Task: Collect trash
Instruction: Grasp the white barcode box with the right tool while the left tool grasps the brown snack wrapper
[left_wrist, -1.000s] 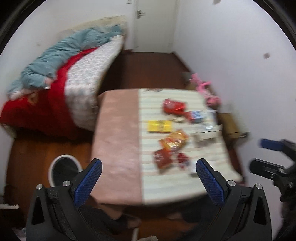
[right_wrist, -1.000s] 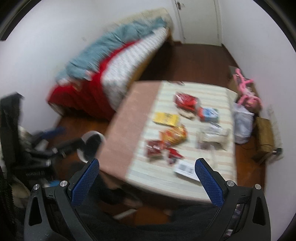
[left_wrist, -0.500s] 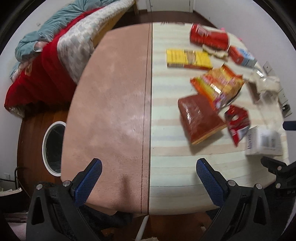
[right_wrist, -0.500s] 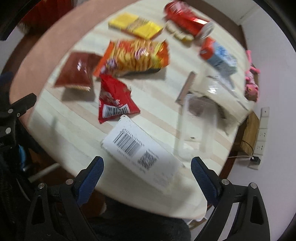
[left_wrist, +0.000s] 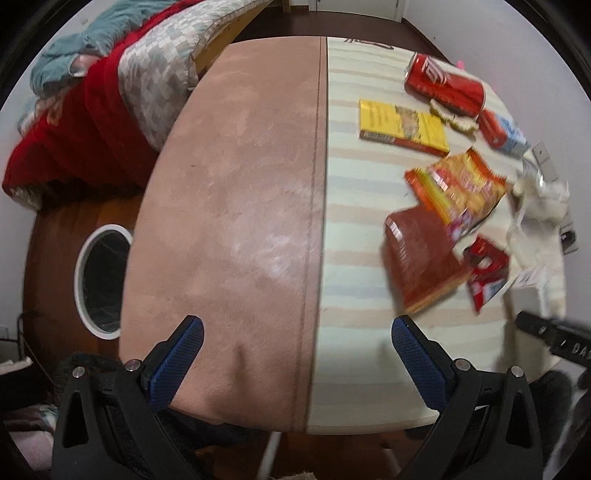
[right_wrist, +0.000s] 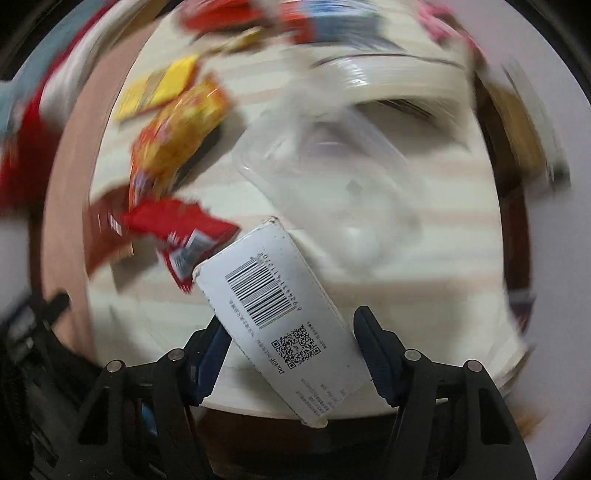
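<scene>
Litter lies on the striped half of the table (left_wrist: 354, 229): a red can (left_wrist: 443, 86), a yellow box (left_wrist: 402, 127), an orange snack bag (left_wrist: 458, 188), a brown-red packet (left_wrist: 421, 258) and a small red wrapper (left_wrist: 485, 273). My left gripper (left_wrist: 295, 343) hangs open above the table's near edge, holding nothing. My right gripper (right_wrist: 291, 347) points down over a white barcoded box (right_wrist: 280, 314). Its jaws are closing with the box between them, and a thin gap still shows at the right pad. The red wrapper (right_wrist: 177, 229) and a clear plastic container (right_wrist: 325, 173) lie just beyond.
A white-rimmed bin (left_wrist: 99, 280) stands on the wooden floor left of the table. A bed with red and teal covers (left_wrist: 92, 92) is at the far left. A red and blue carton (left_wrist: 502, 131) lies at the table's far right. The right wrist view is blurred.
Both grippers have dropped from high above the room to just over the table. The right one has come down onto the white box and its fingers have narrowed around it.
</scene>
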